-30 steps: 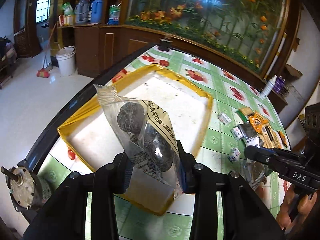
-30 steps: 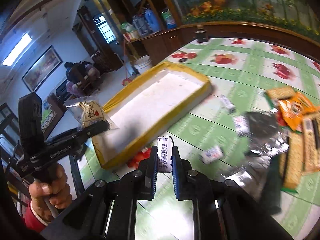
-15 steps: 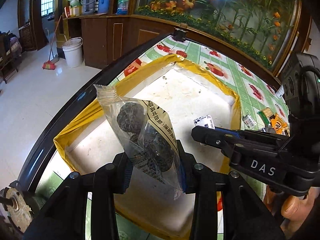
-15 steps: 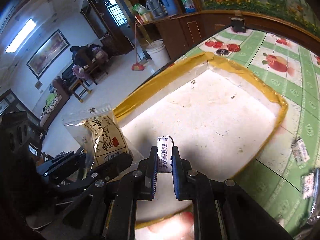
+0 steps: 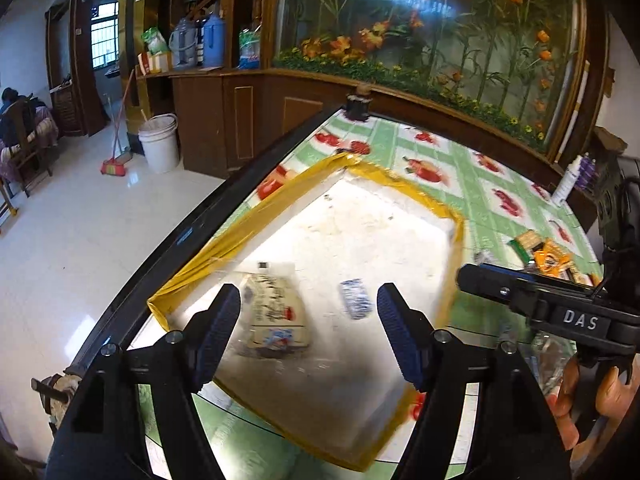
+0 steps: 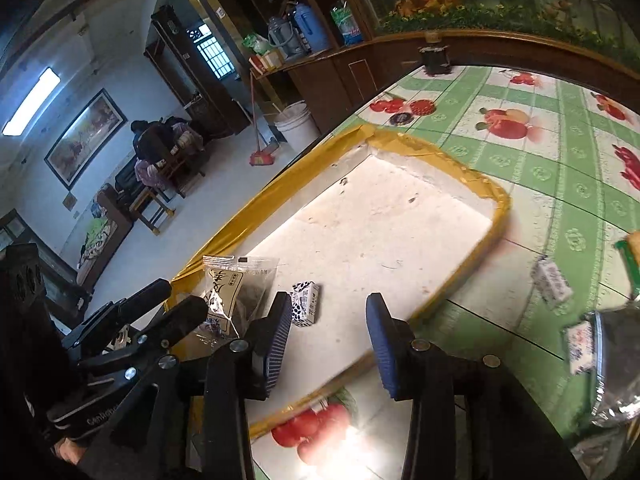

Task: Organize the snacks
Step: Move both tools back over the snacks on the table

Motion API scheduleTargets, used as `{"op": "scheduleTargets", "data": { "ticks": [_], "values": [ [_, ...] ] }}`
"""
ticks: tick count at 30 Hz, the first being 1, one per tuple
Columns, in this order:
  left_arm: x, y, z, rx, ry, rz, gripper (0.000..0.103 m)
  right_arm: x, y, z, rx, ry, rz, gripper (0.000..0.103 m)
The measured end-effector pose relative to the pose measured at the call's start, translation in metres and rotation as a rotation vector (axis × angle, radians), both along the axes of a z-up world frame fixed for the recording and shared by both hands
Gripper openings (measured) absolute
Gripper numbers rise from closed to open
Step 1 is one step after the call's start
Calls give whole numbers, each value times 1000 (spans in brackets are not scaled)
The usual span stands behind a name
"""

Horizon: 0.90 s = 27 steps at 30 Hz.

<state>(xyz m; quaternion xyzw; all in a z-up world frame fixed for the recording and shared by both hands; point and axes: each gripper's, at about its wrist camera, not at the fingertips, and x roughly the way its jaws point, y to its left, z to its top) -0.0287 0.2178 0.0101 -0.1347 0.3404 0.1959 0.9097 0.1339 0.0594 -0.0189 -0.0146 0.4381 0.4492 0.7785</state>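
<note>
Snack bag (image 5: 275, 312) and small packet (image 5: 355, 298) in tray (image 5: 404, 188), packet right of bag

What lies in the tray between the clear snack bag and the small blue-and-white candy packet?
Only bare white tray floor. In the right wrist view, the clear snack bag and small candy packet lie side by side, a narrow gap apart.

Daylit room, window (image 5: 105, 33) blown out; floor (image 5: 80, 220) glares (the tray (image 5: 360, 240) too), snacks motion-blurred, fisheye edges curved and dark.
</note>
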Motion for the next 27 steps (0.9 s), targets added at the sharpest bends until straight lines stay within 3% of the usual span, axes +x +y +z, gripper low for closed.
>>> {"op": "scheduleTargets", "data": {
  "ticks": [3,9,14,20,23,27],
  "values": [
    [3,-20,7,-20,-18,-57,74,0,-51,10,22,-22,-93,55],
    [17,-69,9,-37,-7,-176,74,3,-139,7,22,-2,-261,55],
    [34,-114,-1,3,37,-279,74,-7,-178,-4,-18,-1,-318,55],
    [58,-148,-23,56,120,-386,74,-26,-193,-10,-40,-9,-302,55],
    [60,-150,-30,58,142,-401,74,-36,-180,-10,-43,-28,-240,55],
    [61,-147,-38,70,172,-406,74,-37,-154,-16,-133,-94,-211,55]
  ]
}}
